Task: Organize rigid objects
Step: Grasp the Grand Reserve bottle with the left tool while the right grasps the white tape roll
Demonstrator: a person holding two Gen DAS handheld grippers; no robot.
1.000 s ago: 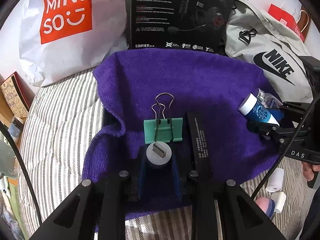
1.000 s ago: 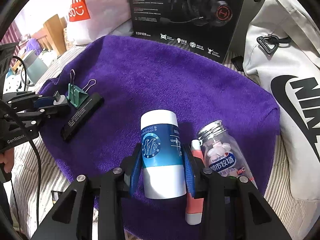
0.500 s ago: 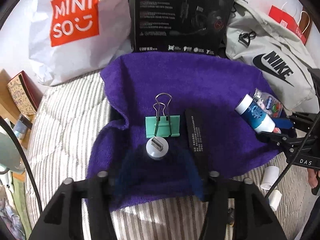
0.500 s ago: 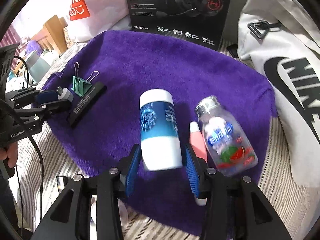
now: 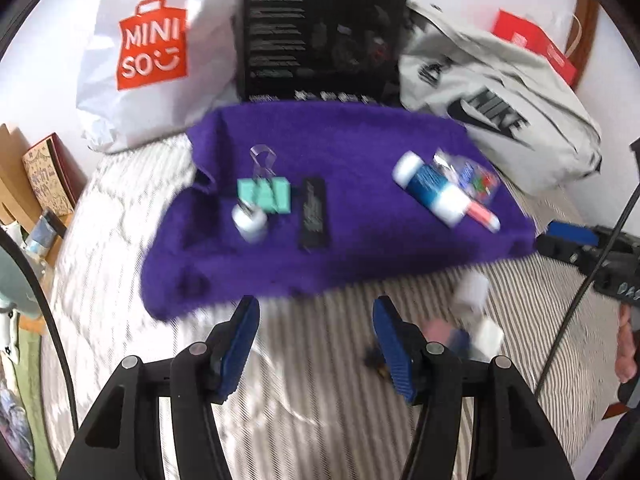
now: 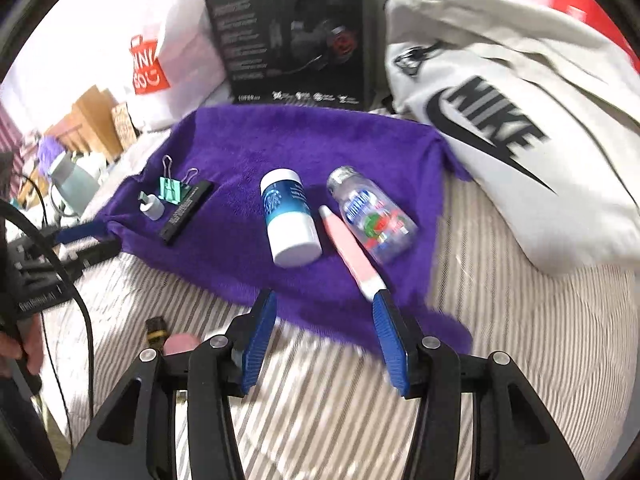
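A purple towel [image 5: 340, 148] [image 6: 304, 148] lies on the striped bed. On its left lie a green binder clip [image 5: 264, 194] [image 6: 170, 190], a small grey USB adapter [image 5: 250, 222] [image 6: 151, 207] and a black bar [image 5: 313, 214] [image 6: 186, 211]. On its right lie a blue-and-white bottle [image 5: 434, 194] [image 6: 290, 216], a pink-and-white tube [image 5: 480, 214] [image 6: 354, 258] and a clear bottle with a silver cap [image 5: 476, 178] [image 6: 372, 214]. My left gripper [image 5: 316, 344] is open and empty, in front of the towel. My right gripper [image 6: 326, 334] is open and empty at the towel's near edge.
A white Miniso bag [image 5: 148, 52], a black headset box [image 5: 320, 32] [image 6: 288, 32] and a grey Nike bag [image 5: 496, 116] [image 6: 516, 136] stand behind the towel. Small white and pink items [image 5: 472, 312] lie on the striped sheet [image 6: 500, 340] in front. Boxes stand at the left.
My left gripper let go of the USB adapter and pulled back off the towel. My right gripper let go of the blue-and-white bottle and pulled back. Both stand open.
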